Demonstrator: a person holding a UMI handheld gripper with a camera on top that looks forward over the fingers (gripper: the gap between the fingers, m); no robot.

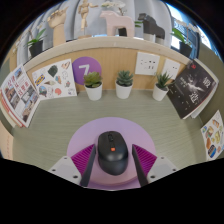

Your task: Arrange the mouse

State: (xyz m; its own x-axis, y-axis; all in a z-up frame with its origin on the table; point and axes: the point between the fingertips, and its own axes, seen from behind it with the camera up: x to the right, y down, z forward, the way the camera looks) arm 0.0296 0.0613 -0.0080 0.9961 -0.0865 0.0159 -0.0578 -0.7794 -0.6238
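Your gripper (pixel 112 160) points level along the desk; its fingers sit apart w/ the black mouse (pixel 112 152) between the pink pads (pixel 82 158), apparently touching both sides, though contact isn't certain. Mouse rests on a round purple mat (pixel 112 128). Beyond: 3 white pots (pixel 123 90), 1 green plant each, along the back panel.

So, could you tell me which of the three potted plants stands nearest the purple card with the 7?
The left plant; it stands right beside the card, while the middle and right plants stand farther along.
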